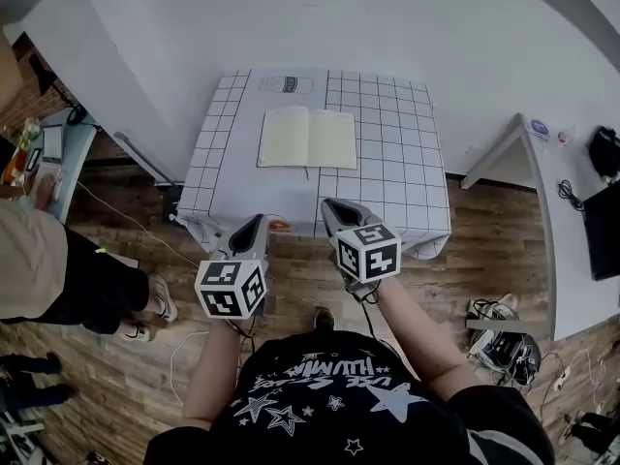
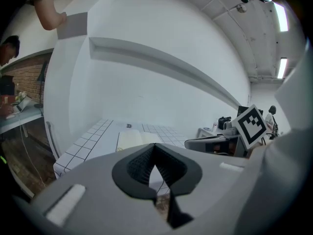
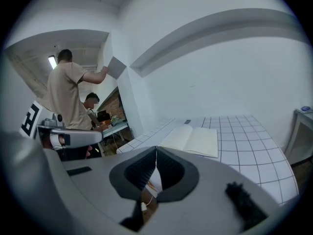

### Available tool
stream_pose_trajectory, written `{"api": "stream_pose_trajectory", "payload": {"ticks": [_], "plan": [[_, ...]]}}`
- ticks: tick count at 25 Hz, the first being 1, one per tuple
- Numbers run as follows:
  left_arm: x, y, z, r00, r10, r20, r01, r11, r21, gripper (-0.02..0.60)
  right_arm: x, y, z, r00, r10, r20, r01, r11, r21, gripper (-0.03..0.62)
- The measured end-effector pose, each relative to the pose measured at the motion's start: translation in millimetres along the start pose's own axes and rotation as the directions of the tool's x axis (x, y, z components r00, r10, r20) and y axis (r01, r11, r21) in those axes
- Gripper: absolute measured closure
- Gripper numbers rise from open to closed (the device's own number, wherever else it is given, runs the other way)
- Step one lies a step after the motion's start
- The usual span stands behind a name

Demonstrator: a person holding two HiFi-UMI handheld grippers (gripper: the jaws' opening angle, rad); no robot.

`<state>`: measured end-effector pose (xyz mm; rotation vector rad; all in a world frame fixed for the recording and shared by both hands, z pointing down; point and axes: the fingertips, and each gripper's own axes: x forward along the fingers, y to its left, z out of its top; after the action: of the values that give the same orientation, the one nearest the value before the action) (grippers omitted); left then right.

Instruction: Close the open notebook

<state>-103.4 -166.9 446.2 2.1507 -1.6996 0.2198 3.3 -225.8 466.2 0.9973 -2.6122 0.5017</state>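
The open notebook (image 1: 307, 139) lies flat with cream pages up, in the middle of a small table under a white grid cloth (image 1: 407, 172). It also shows in the left gripper view as the notebook (image 2: 134, 140) and in the right gripper view as the notebook (image 3: 193, 140), well ahead of both sets of jaws. My left gripper (image 1: 258, 225) and right gripper (image 1: 331, 207) hover side by side at the table's near edge, short of the notebook. Both are shut with nothing between the jaws: left gripper (image 2: 155, 148), right gripper (image 3: 156, 151).
A person in beige (image 1: 29, 260) stands at the left by a cluttered desk (image 1: 53, 148). A white side table (image 1: 572, 250) stands at the right, with cables and equipment (image 1: 499, 342) on the wooden floor. A white wall backs the table.
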Motion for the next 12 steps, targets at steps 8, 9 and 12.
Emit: {"api": "stream_pose_trajectory", "payload": {"ticks": [8,9,12], "plan": [[7,9,-6,0.997,0.071,-0.03,-0.072,0.997,-0.015,0.572,18,-5,-1,0.997,0.071,-0.023,-0.072,0.997,-0.039,0.579],[8,11,-6,0.996,0.076,-0.037,-0.076,0.997,-0.012,0.572,20,-4,-2,0.997,0.076,-0.026,-0.078,0.996,-0.046,0.58],[13,19,-5,0.996,0.082,-0.045,-0.083,0.996,-0.014,0.572,30,2,-3,0.995,0.096,-0.035,-0.098,0.993,-0.06,0.58]]}}
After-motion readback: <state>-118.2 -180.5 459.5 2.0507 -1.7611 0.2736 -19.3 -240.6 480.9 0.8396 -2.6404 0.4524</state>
